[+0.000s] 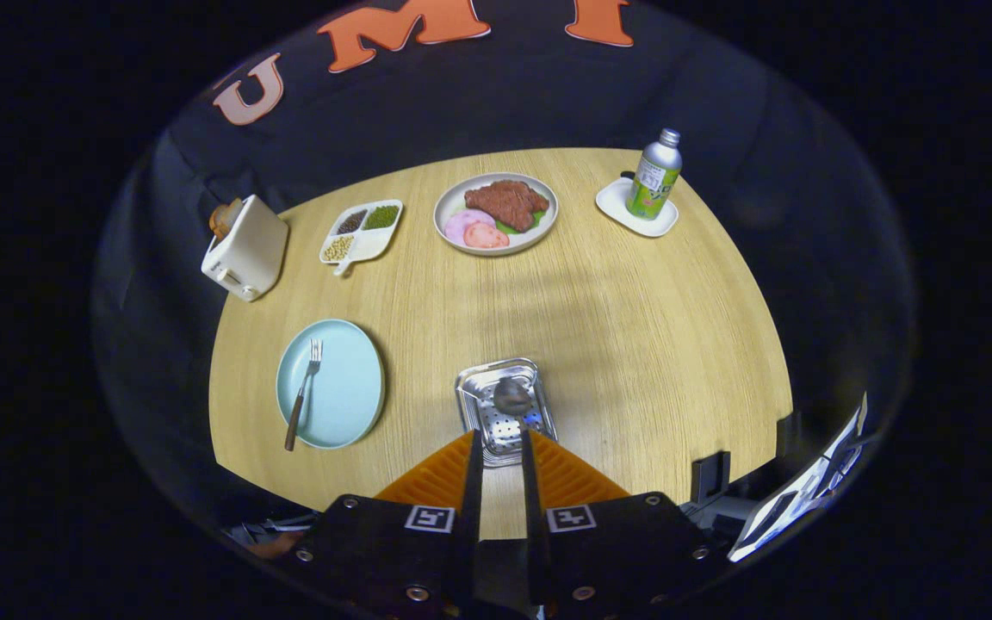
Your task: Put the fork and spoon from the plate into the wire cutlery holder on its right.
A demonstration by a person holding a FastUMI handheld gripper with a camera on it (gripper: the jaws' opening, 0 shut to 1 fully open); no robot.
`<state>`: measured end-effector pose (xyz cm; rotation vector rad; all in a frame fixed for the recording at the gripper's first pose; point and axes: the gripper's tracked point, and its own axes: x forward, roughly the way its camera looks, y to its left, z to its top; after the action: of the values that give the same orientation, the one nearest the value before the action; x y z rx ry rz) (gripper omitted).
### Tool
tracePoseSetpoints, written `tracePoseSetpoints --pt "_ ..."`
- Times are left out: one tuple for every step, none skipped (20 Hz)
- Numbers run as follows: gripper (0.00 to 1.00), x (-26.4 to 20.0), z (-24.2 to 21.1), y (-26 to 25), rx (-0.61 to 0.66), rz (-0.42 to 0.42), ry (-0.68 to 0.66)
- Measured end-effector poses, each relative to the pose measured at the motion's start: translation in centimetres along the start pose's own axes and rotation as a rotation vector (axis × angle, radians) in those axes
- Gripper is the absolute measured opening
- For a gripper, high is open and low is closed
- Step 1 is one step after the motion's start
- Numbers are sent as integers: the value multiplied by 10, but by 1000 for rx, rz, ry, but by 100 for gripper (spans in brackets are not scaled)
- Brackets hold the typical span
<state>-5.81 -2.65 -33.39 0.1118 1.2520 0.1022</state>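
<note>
Nearest: gripper [501,443], fingers [471,482] parted by a narrow gap, hovering directly above the cutlery holder [505,412]. Pinching nothing visible; whether anything is touched, cannot tell. In the holder just ahead of the fingertips, the spoon [512,395], bowl showing, handle hidden, so long axis unclear. Off to the left of the fingers, the light blue plate [331,383], with the fork [303,393] lying on it, tines pointing away from the gripper, brown handle trailing back toward it. Far beyond: toaster [244,248], bottle [654,175].
</note>
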Motion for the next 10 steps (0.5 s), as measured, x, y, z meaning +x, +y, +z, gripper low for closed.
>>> tracePoseSetpoints --pt "33 -4 6 10 -10 17 -39" --pt "42 -7 11 21 -22 32 -73" --pt "56 -7 15 34 -35 45 -105" --pt "60 -7 20 47 -41 57 -135" --pt "67 -9 25 60 -37 77 -166" --pt "71 -10 32 74 -21 98 -199" --pt "77 -13 40 87 -6 127 -245" --pt "79 -15 52 96 9 134 -307" --pt "83 -20 63 99 21 132 -375" --pt "84 -26 78 104 33 127 -451"
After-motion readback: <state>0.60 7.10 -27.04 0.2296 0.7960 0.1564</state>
